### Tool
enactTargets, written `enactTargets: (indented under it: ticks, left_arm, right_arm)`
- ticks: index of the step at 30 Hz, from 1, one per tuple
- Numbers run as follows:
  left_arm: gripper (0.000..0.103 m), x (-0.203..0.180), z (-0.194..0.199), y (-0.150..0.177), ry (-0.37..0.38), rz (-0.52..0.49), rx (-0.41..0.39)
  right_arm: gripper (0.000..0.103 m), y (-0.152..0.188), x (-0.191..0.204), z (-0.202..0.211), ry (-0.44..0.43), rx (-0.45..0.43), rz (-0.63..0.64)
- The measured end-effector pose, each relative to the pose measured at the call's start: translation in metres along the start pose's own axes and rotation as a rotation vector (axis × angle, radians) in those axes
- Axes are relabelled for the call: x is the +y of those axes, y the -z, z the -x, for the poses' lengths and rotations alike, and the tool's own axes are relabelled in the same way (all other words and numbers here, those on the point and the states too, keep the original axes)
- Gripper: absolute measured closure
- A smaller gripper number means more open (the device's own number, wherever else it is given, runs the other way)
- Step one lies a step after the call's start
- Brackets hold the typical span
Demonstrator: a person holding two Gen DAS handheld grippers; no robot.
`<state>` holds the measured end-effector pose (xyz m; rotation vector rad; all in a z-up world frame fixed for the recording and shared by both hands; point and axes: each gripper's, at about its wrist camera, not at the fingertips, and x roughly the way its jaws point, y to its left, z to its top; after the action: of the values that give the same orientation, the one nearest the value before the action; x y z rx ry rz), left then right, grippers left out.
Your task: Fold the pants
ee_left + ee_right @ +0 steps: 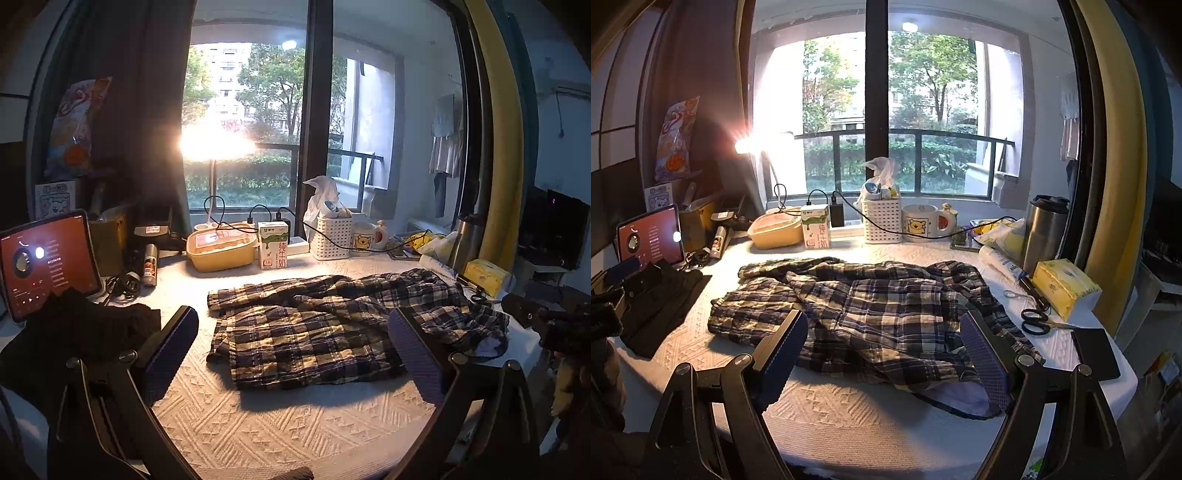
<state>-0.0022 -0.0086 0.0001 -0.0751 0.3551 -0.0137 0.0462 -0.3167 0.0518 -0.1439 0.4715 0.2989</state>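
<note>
Gripper [882, 354] spread above pants [871, 310]; basket [881, 221] holds bags.

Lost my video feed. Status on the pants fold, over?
Left claw and right claw open, empty. Plaid pants rumpled on the table, unfolded. Scissors close beside them.

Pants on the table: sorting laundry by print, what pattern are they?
Plaid, dark blue with cream and yellowish stripes; the pants show best in the right wrist view.
</note>
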Motion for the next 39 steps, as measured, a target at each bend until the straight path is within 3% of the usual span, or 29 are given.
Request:
enactTargets:
  ticks: [39]
  left_arm:
    - [0.002, 0.0027, 0.0007, -0.0007, -0.008, 0.01, -0.002]
  right_arm:
    - [0.017, -0.0001, 0.0018, -0.0017, 0.002, 0.008, 0.001]
